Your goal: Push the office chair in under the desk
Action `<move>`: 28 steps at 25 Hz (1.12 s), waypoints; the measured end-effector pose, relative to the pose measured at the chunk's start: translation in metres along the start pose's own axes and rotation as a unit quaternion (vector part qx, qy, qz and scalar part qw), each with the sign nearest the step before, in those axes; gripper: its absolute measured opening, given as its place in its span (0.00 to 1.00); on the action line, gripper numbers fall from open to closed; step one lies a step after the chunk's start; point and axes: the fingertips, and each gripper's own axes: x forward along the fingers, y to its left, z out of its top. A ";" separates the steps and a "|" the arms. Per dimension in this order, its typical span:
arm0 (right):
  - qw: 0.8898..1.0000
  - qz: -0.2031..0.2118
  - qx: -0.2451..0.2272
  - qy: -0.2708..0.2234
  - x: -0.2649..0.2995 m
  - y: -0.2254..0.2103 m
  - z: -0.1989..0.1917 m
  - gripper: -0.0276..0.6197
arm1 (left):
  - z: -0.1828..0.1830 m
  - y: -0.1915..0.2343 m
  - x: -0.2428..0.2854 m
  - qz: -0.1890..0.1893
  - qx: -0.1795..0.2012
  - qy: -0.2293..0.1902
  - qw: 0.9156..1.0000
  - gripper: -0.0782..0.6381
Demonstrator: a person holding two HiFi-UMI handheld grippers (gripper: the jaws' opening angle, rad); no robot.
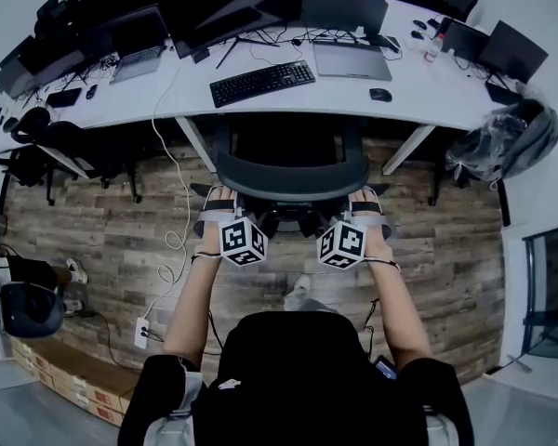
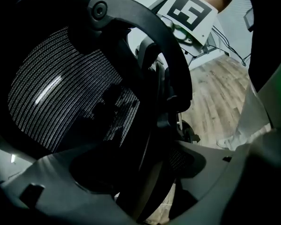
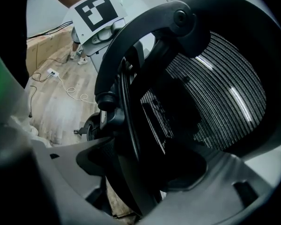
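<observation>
Broadly, the grey-brown wood-plank floor (image 1: 446, 240) gives the castors a smooth run; the long white curved desk (image 1: 418, 86) spans the top of the head view, and its open knee space sits straight ahead of the person.

Next in size, the black mesh-backed office chair (image 1: 288, 147) stands squarely at that gap; its seat is already tucked below the desk edge, while its back is just short of the edge, so I judge the push to be well along but not finished.

Its curved black plastic backrest frame (image 1: 293, 182) faces the person; that is the natural part to take, being high, stiff and broad.

The left gripper (image 1: 214, 210) holds the frame's left end and the right gripper (image 1: 367, 207) its right end; each gripper view shows the two grey jaws closed onto the dark rim, with the mesh beyond. Taking both ends spreads the force evenly, so the chair should roll straight and not swivel.

Smaller things matter less; a flat black keyboard (image 1: 262, 83) and a small black mouse (image 1: 380, 95) lie on the desk above the gap; a thin white cable (image 1: 175, 240) trails over the floor left of the chair, near enough that a castor could catch it.
</observation>
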 end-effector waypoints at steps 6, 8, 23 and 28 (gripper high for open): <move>1.000 0.000 -0.005 -0.009 0.023 -0.019 0.000 0.54 | -0.004 0.020 0.021 0.007 -0.002 0.009 1.000 0.61; 1.000 0.000 -0.005 -0.011 0.029 -0.024 -0.001 0.54 | -0.005 0.025 0.028 0.009 -0.004 0.012 1.000 0.61; 1.000 -0.003 -0.012 -0.016 0.076 -0.059 -0.007 0.54 | -0.010 0.062 0.074 0.026 -0.016 0.034 0.999 0.61; 1.000 -0.001 -0.012 -0.014 0.092 -0.068 -0.006 0.54 | -0.015 0.072 0.086 0.029 -0.017 0.032 0.999 0.61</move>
